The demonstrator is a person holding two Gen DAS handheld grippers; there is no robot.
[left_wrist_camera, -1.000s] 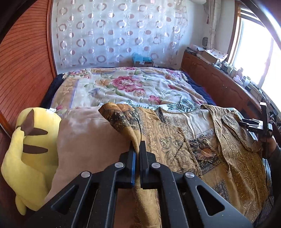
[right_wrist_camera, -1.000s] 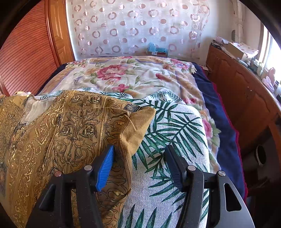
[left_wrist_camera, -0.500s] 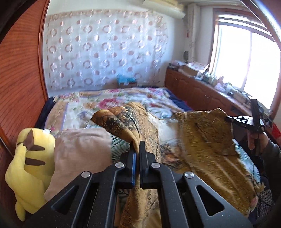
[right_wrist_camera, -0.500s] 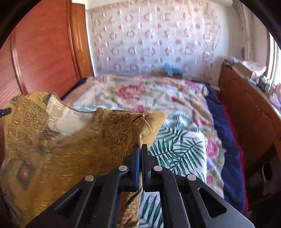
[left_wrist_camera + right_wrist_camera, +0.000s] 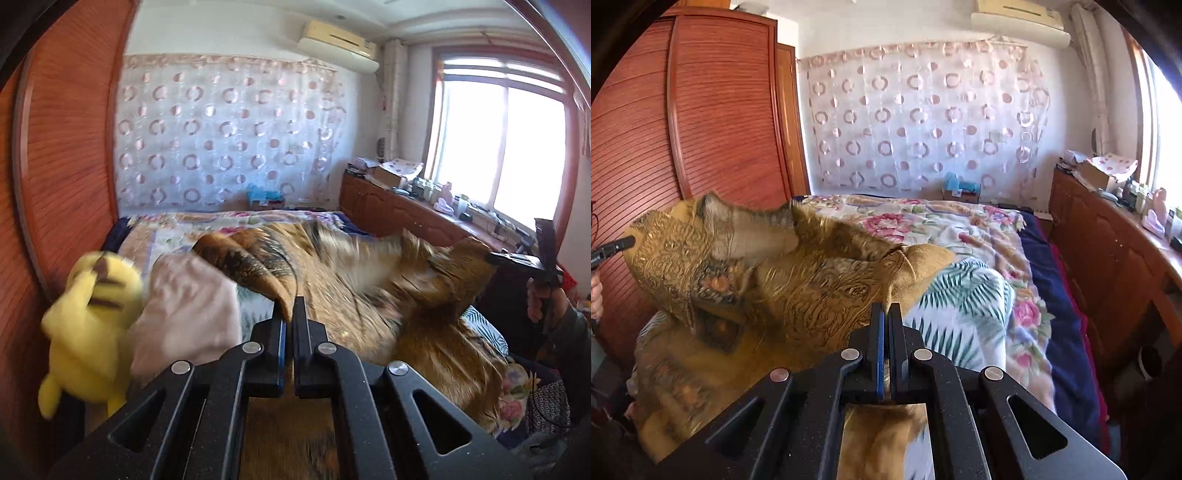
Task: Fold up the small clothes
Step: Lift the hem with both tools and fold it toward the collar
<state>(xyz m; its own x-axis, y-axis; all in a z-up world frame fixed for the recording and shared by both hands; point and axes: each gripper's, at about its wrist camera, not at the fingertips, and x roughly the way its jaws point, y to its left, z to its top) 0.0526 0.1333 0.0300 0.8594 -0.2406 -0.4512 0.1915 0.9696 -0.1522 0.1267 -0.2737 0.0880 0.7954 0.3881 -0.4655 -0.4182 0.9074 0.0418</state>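
Note:
A golden-brown patterned garment (image 5: 369,295) hangs stretched in the air between both grippers, above the bed. My left gripper (image 5: 289,306) is shut on one corner of it, the cloth pinched between the pads. My right gripper (image 5: 887,312) is shut on the opposite corner of the garment (image 5: 812,291). From the left wrist view the right gripper (image 5: 495,258) shows at the far right, held by a hand. The left gripper's tip (image 5: 628,242) shows at the left edge of the right wrist view. The garment is blurred with motion and its lower part still drapes on the bed.
A yellow plush toy (image 5: 92,317) and a pinkish cushion (image 5: 188,310) lie at the bed's left side by the wooden wardrobe (image 5: 701,122). A palm-leaf towel (image 5: 960,306) and floral blanket (image 5: 960,225) cover the bed. A wooden cabinet (image 5: 1108,258) with clutter runs along the window.
My right gripper closed on the garment's corner. Both grippers then rose and drew back, lifting the garment off the bed and pulling it taut between them.

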